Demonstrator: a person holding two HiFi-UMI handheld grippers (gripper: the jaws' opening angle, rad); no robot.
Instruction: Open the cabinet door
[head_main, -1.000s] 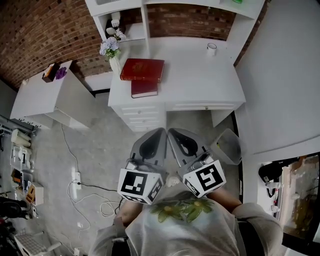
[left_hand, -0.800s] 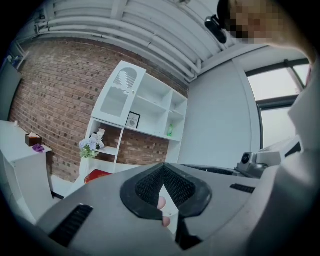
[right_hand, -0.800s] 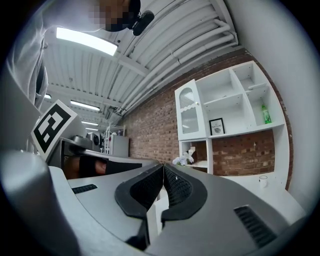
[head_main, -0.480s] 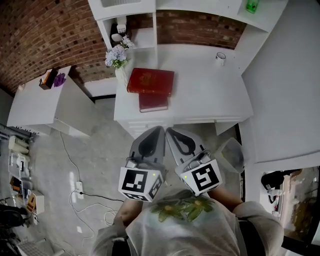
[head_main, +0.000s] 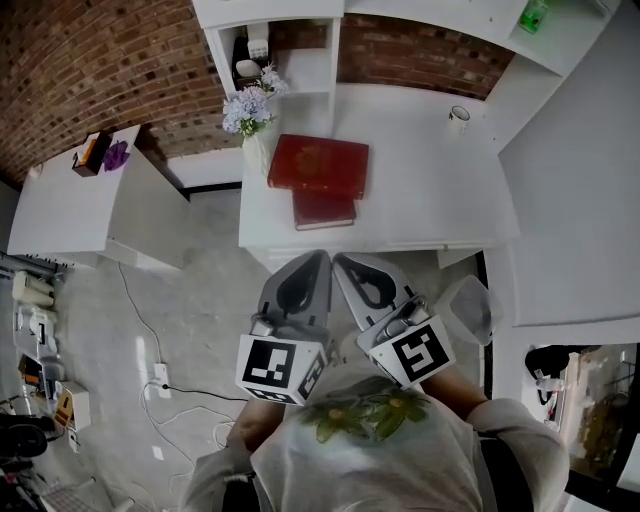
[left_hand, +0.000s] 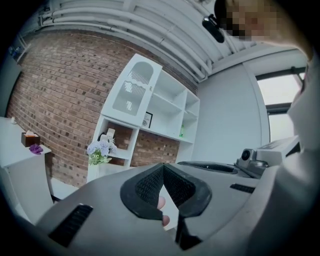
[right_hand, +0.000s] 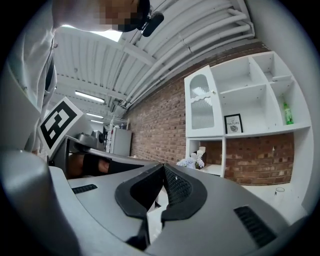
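Note:
The cabinet door (left_hand: 132, 92) is white with an arched glass pane and stands closed at the upper left of the white shelf unit; the right gripper view shows this cabinet door (right_hand: 202, 107) as well. It is far ahead of both grippers. My left gripper (head_main: 319, 258) and right gripper (head_main: 343, 260) are held side by side close to the person's chest, short of the white desk (head_main: 440, 200). Both are shut with nothing between the jaws. The left gripper (left_hand: 163, 168) and right gripper (right_hand: 163, 168) show pads pressed together.
Two red books (head_main: 320, 165) lie stacked on the desk beside a vase of flowers (head_main: 250, 105). A cup (head_main: 459, 117) sits at the back right. A clear bin (head_main: 470, 305) stands by the desk's right leg. A low white side table (head_main: 90, 200) is at left. Cables (head_main: 160, 375) trail on the floor.
The desk and shelves have slid down and to the right in the head view, closer to the person. Both grippers stay shut and side by side.

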